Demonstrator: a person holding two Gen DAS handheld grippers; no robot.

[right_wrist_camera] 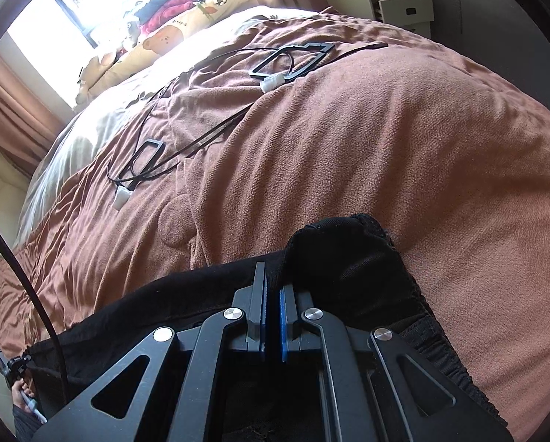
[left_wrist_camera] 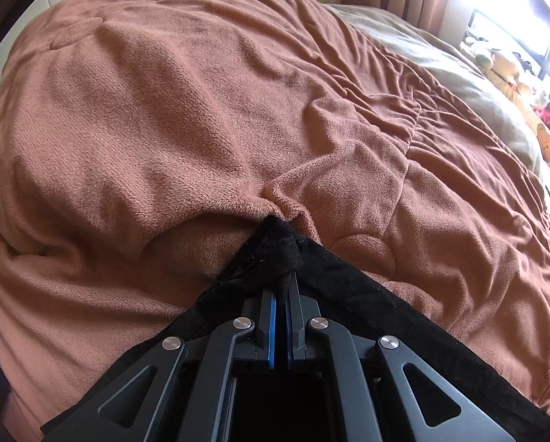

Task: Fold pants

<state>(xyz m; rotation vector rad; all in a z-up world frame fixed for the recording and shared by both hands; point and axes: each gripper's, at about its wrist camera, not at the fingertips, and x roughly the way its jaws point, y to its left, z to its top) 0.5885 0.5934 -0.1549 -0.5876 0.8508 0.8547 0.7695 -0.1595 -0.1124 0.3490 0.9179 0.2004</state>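
The black pants (left_wrist_camera: 348, 276) lie on a brown fleece blanket (left_wrist_camera: 201, 118) over a bed. My left gripper (left_wrist_camera: 280, 287) is shut on a bunched edge of the pants, with cloth folded over the fingertips. My right gripper (right_wrist_camera: 273, 283) is shut on the black pants (right_wrist_camera: 341, 258) near the elastic waistband (right_wrist_camera: 433, 350), and a fold of cloth humps over its right finger. The pants stretch to the left under the right gripper.
Black cables (right_wrist_camera: 186, 147) and black frames (right_wrist_camera: 293, 59) with white connectors lie on the blanket (right_wrist_camera: 385, 140) further out. A beige sheet (left_wrist_camera: 441, 66), a bear-print pillow (right_wrist_camera: 171, 33), a bright window and white drawers (right_wrist_camera: 404, 7) lie beyond. A cable (right_wrist_camera: 24, 276) hangs at left.
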